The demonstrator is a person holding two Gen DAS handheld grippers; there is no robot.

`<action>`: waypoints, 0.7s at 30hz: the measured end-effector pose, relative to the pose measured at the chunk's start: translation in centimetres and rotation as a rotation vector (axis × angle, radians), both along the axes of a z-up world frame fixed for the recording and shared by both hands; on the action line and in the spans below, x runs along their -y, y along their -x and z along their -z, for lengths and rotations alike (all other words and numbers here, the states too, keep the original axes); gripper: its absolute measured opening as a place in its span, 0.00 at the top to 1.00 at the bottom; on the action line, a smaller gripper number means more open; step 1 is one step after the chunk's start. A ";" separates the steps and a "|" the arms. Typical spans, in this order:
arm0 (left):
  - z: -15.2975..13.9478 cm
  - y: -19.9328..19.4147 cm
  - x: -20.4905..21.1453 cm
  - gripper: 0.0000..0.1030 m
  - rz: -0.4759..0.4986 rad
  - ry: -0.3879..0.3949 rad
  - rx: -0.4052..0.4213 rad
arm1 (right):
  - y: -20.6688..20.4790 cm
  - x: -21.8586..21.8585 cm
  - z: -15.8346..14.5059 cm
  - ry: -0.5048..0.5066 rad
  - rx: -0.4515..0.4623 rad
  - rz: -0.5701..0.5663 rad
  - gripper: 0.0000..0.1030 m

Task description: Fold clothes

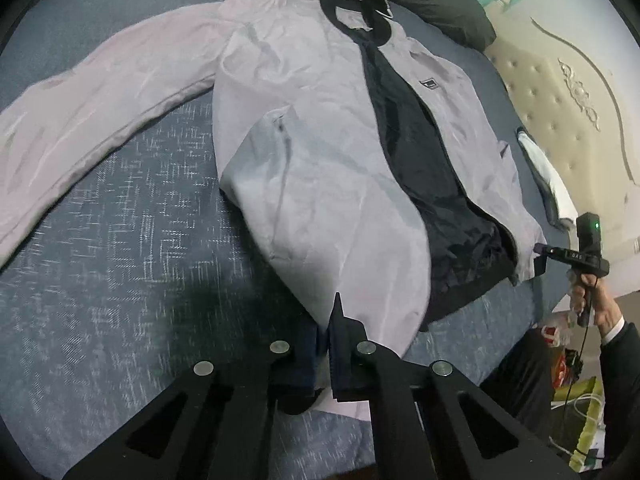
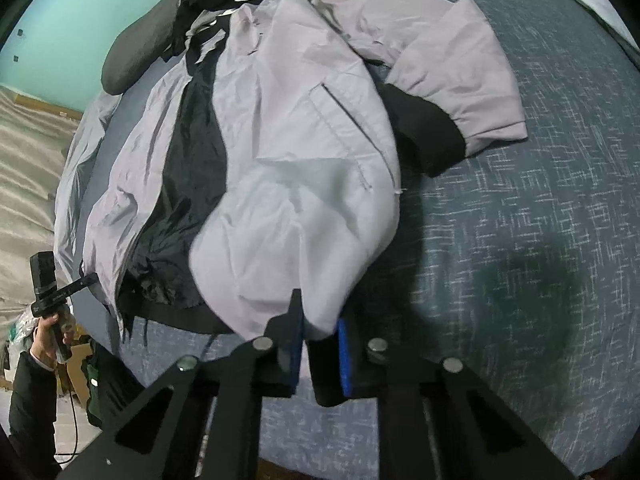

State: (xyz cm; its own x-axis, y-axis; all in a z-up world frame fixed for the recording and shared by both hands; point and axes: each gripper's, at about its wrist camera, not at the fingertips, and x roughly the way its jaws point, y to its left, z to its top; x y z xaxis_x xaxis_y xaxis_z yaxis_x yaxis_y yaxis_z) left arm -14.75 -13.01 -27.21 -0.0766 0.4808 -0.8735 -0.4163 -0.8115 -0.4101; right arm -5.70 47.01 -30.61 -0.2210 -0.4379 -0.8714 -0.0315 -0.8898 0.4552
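**Jacket Fold: Hem Gripped at Both Corners, Folding Barely Begun**

Item under handling: one pale lilac jacket (image 1: 312, 128) with dark lining, lying front-up and unzipped on the blue patterned bed (image 1: 120, 220). Its hood and collar point toward the far edge of the bed, beside a dark pillow (image 1: 436, 0); its hem lies at the near edge, closest to the person.

Left hand-held gripper (image 1: 326, 344): jaws drawn narrow, nipping the hem corner of the jacket's front panel. Cloth is visibly caught between the pads.

Right hand-held gripper (image 2: 318, 344): jaws narrow, with the opposite hem corner bunched between the blue pads (image 2: 345, 356). The fabric rises slightly from the bed at that point, which suggests a firm pinch.

Condition of garment: one sleeve (image 1: 80, 120) lies stretched fully outward across the bed, toward the left in the left wrist view. The other sleeve (image 2: 460, 80) is bent back near the body, its cuff on the bed, not neatly laid. The front stands open, lining exposed along the middle.

Assessment: the work is at an early stage. The garment is spread out and both hem corners are secured; no clean fold is evident. Remaining, in my judgement: closing or aligning the fronts, bringing both sleeves in, and folding the body hem to collar.
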 end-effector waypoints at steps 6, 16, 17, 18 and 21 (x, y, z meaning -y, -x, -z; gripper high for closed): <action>-3.5 -1.5 0.1 0.97 -0.027 -0.004 0.024 | -0.9 1.3 -2.8 0.072 0.014 0.022 0.90; -5.0 -2.8 -0.8 0.97 -0.051 0.006 0.039 | -3.1 0.8 -7.1 0.241 -0.016 0.070 0.90; -4.6 -2.7 -1.0 0.97 -0.055 0.015 0.043 | -3.2 0.7 -6.9 0.234 -0.015 0.075 0.90; -4.1 -2.7 -1.1 0.97 -0.059 0.025 0.048 | -3.2 0.7 -6.5 0.221 -0.006 0.085 0.90; -3.0 -2.5 -1.2 0.96 -0.066 0.054 0.065 | -3.1 0.3 -4.6 0.171 0.029 0.112 0.90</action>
